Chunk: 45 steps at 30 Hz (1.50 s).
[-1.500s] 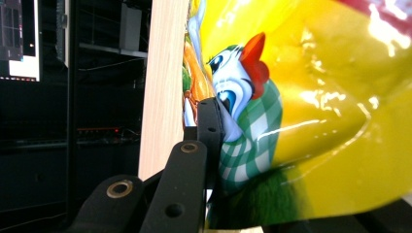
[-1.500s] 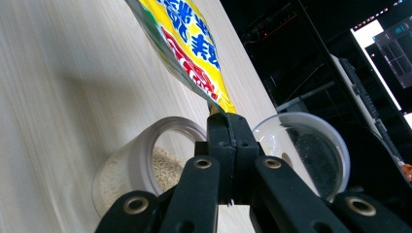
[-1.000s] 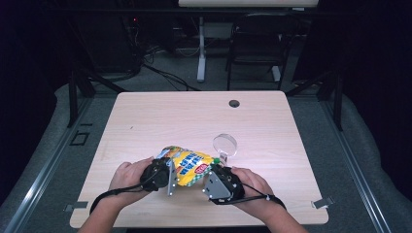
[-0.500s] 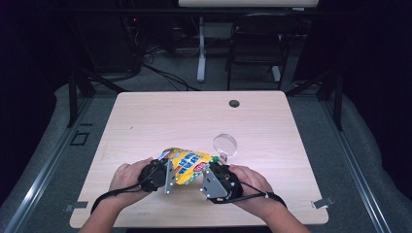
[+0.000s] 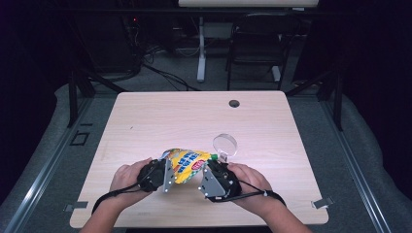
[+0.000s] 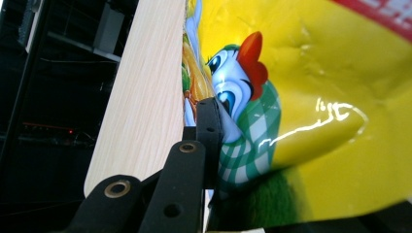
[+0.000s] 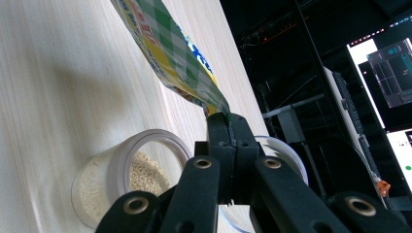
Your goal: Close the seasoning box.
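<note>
High view: a yellow snack bag [image 5: 187, 164] is held just above the near middle of the table [image 5: 145, 121], stretched between two hand-held grippers. The left gripper [image 5: 167, 175] clamps the bag's left end; the right gripper [image 5: 208, 175] clamps its right end. A clear jar [image 5: 225, 144] stands just beyond the right gripper, close to the bag's right corner.

Left gripper view: the jaws are nearly closed, pinching a fold of the bag [image 6: 301, 111] beside the printed cartoon bird.

Right gripper view: the jaws are fully closed on the bag's green-checked corner [image 7: 214, 104]. The jar [image 7: 121, 179] lies just beneath that corner, its mouth open and pale grains visible inside.

Step in hand, as judged: the bag is gripped at both ends, either to tear it open or to tip its contents toward the jar; whether the bag is already open cannot be told. The next move calls for a firm hold at both ends, the corner kept over the jar's mouth, and the left end raised gently so nothing spills onto the table.
</note>
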### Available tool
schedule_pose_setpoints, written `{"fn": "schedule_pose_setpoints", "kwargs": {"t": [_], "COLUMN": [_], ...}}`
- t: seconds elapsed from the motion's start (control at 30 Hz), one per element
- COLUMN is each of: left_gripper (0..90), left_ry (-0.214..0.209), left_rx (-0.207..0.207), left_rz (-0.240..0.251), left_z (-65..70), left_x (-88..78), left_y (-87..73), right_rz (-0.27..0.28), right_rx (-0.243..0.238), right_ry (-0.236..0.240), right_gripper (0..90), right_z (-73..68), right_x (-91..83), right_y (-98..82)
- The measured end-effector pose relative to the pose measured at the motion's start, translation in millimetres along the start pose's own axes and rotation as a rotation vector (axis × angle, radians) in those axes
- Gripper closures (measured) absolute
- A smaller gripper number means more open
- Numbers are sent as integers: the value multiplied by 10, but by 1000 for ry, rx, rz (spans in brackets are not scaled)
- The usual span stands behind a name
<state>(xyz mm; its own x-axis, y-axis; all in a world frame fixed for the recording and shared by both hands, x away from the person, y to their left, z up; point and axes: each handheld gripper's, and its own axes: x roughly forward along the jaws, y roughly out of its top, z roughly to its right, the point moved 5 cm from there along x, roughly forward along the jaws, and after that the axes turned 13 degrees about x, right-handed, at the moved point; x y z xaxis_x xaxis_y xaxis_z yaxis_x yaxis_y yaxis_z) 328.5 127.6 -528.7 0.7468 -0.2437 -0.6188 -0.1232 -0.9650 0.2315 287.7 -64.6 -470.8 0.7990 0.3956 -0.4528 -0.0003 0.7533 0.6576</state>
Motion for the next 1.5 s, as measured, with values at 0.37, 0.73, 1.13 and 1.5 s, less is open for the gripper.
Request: {"fn": "schedule_pose_setpoints", "kwargs": {"t": [0.37, 0.73, 1.13, 1.5], "left_gripper": [835, 824, 837, 864], "left_ry": [-17, -41, -71, -174], "left_rx": [-22, -45, -75, -190], "left_rz": [9, 13, 12, 64], "left_z": [22, 41, 79, 103], "left_x": [26, 66, 136, 230], "left_y": [-15, -20, -34, -121], "right_rz": [-5, 8, -3, -3], "right_rx": [-26, -21, -32, 1], "right_ry": [-7, -5, -7, 7], "right_gripper": [900, 900, 900, 900], "right_z": [-2, -15, -25, -2], "right_x": [0, 12, 46, 151], "right_y": [25, 32, 45, 115]}}
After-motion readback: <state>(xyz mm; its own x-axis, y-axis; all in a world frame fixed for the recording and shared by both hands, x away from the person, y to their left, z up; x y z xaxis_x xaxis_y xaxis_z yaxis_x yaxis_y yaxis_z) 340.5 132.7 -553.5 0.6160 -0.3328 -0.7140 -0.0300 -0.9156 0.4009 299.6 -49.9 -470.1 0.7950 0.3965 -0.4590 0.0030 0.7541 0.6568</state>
